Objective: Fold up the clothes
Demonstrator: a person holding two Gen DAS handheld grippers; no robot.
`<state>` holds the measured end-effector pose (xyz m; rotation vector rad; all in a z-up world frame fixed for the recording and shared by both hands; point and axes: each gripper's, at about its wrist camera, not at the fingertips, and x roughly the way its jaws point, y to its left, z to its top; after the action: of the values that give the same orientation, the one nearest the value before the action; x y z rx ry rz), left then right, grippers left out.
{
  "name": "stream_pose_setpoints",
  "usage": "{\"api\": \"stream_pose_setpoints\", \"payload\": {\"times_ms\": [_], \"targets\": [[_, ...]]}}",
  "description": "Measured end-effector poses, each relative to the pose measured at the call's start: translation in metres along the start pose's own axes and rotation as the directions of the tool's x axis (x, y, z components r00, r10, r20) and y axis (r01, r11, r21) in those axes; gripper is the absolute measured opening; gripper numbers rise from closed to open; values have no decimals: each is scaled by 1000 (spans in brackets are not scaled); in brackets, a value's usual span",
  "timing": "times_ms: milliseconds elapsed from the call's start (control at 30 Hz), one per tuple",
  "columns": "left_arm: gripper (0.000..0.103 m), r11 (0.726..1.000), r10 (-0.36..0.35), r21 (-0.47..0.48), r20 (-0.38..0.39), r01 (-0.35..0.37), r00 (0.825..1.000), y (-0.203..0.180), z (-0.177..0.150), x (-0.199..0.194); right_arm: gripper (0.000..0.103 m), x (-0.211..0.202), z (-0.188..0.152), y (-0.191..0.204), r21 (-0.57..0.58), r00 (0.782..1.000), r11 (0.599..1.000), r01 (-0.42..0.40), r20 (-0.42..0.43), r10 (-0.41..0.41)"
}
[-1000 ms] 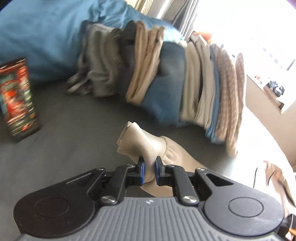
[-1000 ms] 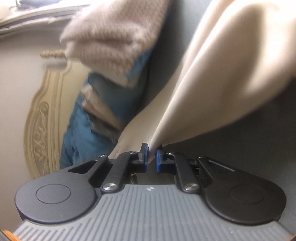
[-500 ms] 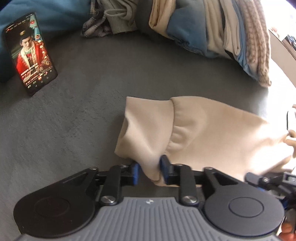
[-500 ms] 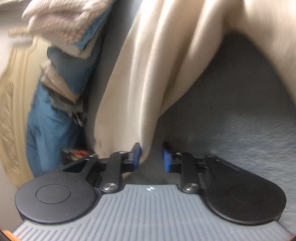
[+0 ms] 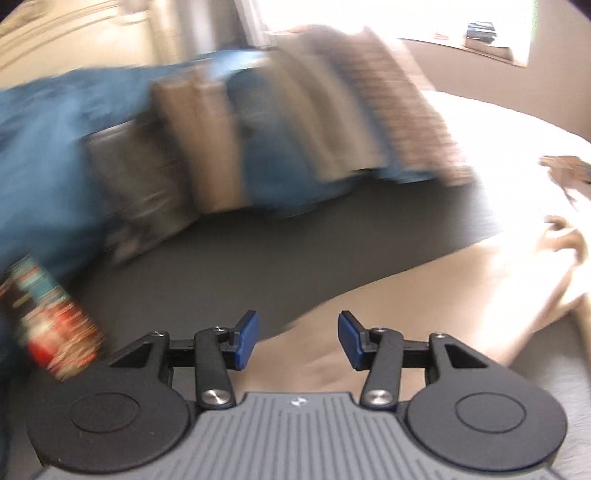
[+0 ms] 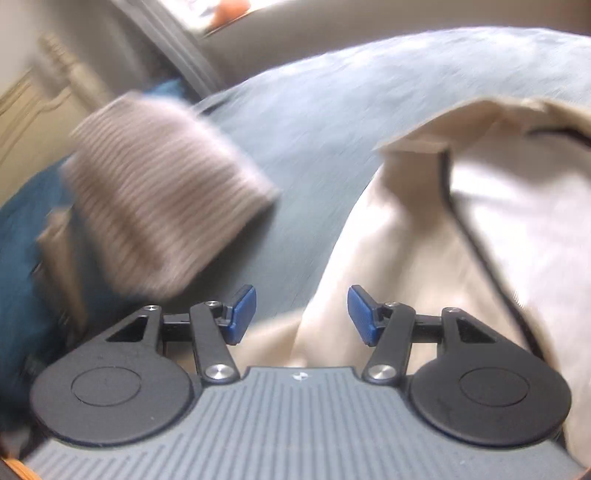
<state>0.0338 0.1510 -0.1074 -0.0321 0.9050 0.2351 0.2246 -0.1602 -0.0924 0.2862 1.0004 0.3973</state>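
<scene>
Daylight floods in from a window (image 5: 461, 22) at one o'clock in the left wrist view, washing the bed (image 5: 498, 155) at three o'clock to white glare. Motion blur smears the stacked clothes (image 5: 258, 133) and the phone (image 5: 48, 321) at nine o'clock. Both views bend at the edges; the striped knit (image 6: 162, 206) smears too.

A dark grey bed (image 5: 258, 258) fills the room's middle; a carved cream headboard (image 6: 26, 110) stands behind it, and bright window light (image 5: 388, 18) washes the far side.
</scene>
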Motion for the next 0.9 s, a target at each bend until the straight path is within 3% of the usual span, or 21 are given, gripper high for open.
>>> {"api": "stream_pose_setpoints", "payload": {"times_ms": [100, 233, 267, 300, 333, 367, 500, 633, 667, 733, 767, 800, 900], "targets": [[51, 983, -157, 100, 2, 156, 988, -44, 25, 30, 55, 44, 26, -2, -50, 992, 991, 124, -32, -125], [53, 920, -294, 271, -6, 284, 956, -107, 52, 65, 56, 109, 39, 5, -138, 960, 962, 234, -122, -251], [60, 895, -324, 316, -23, 314, 946, -121, 57, 72, 52, 119, 38, 3, -158, 951, 953, 258, -132, -279], [62, 875, -347, 348, -33, 337, 937, -132, 61, 78, 31, 129, 36, 2, -179, 941, 943, 280, -142, -307], [62, 859, -365, 371, -38, 353, 930, -141, 65, 84, 13, 125, 33, -3, -174, 944, 944, 282, -124, -305], [63, 845, -384, 386, -46, 371, 922, -149, 69, 90, 4, 116, 31, -10, -151, 953, 951, 270, -100, -286], [63, 817, -451, 358, -92, 453, 888, -167, 87, 123, 4, 76, 25, -36, -45, 983, 982, 181, -4, -182], [61, 776, -520, 308, -184, 551, 834, -184, 93, 153, 4, 56, 27, -62, 91, 996, 993, 73, 54, -78], [59, 766, -523, 321, -191, 557, 831, -189, 91, 157, 4, 55, 27, -67, 115, 996, 992, 61, 63, -68], [42, 758, -515, 372, -162, 536, 842, -194, 87, 158, 4, 53, 25, -73, 147, 995, 988, 40, 83, -53], [15, 757, -509, 393, -146, 522, 848, -194, 85, 156, 4, 53, 23, -74, 155, 995, 987, 32, 93, -47], [6, 773, -500, 386, -118, 504, 858, -190, 83, 152, 4, 52, 22, -76, 164, 994, 986, 25, 103, -42], [4, 846, -457, 302, -9, 438, 889, -171, 80, 134, 4, 50, 18, -73, 157, 990, 988, 17, 137, -39]]}}
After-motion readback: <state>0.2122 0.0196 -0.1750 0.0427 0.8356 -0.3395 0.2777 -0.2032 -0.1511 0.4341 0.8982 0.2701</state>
